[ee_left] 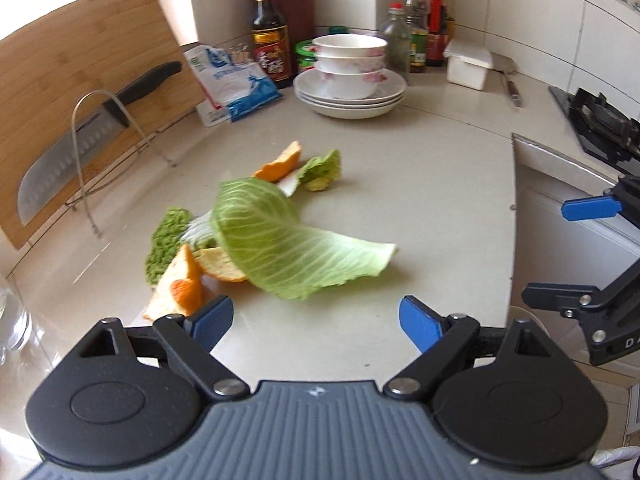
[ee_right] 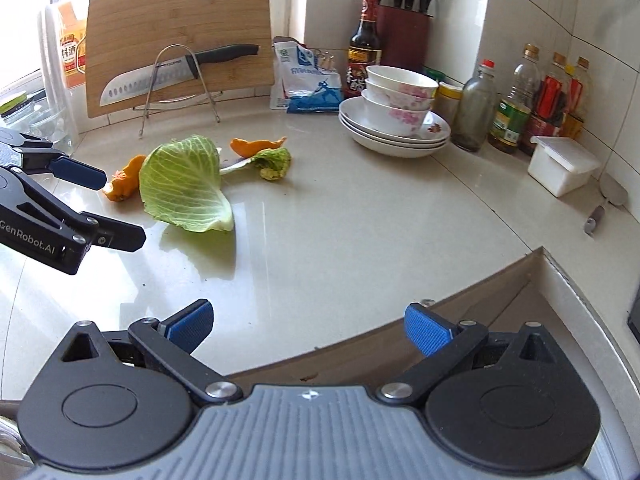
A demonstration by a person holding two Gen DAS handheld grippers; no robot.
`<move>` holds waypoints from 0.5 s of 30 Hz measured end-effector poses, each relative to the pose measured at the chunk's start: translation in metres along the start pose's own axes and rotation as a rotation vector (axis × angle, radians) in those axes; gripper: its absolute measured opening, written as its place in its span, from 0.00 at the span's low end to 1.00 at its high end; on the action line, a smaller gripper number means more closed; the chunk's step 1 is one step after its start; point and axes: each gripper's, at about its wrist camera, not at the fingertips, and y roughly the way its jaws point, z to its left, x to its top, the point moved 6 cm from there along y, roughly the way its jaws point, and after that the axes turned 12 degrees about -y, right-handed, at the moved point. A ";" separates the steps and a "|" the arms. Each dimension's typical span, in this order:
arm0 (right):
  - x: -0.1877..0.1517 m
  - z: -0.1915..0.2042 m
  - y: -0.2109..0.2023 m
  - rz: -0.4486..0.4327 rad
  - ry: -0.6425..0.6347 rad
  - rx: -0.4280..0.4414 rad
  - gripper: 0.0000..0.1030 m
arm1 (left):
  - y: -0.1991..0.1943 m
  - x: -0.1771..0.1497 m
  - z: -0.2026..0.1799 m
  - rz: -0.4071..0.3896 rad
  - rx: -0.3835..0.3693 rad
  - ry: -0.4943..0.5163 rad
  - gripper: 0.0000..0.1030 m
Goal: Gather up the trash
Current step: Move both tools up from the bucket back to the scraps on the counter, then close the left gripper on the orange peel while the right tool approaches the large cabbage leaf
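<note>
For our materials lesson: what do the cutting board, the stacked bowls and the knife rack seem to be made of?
Cutting board: likely bamboo or wood, matte, with striped tan grain.
Stacked bowls: probably glazed ceramic, glossy white with pink flower prints.
Knife rack: bent metal wire, shiny silver; probably steel.

Left gripper [ee_left: 316, 322] – black linkage arms, silver pivot screws, ribbed grey body, blue textured pads [ee_left: 418, 326]. Right gripper [ee_right: 308, 326] – same build; white "GenRobot.AI" lettering shows on the left one's black side, right-wrist view.
</note>
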 end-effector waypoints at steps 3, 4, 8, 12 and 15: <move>0.008 0.008 0.011 0.007 -0.017 0.019 1.00 | 0.005 0.001 0.029 -0.001 0.052 -0.043 0.88; 0.010 0.009 0.014 0.008 -0.022 0.024 1.00 | 0.007 0.001 0.037 0.001 0.068 -0.060 0.88; 0.019 0.016 0.025 0.015 -0.034 0.041 1.00 | 0.022 0.001 0.067 0.014 0.111 -0.115 0.88; 0.027 0.019 0.035 0.027 -0.038 0.047 1.00 | 0.040 -0.001 0.090 0.040 0.125 -0.169 0.87; 0.033 0.020 0.042 0.035 -0.045 0.046 1.00 | 0.050 0.000 0.100 0.047 0.104 -0.208 0.87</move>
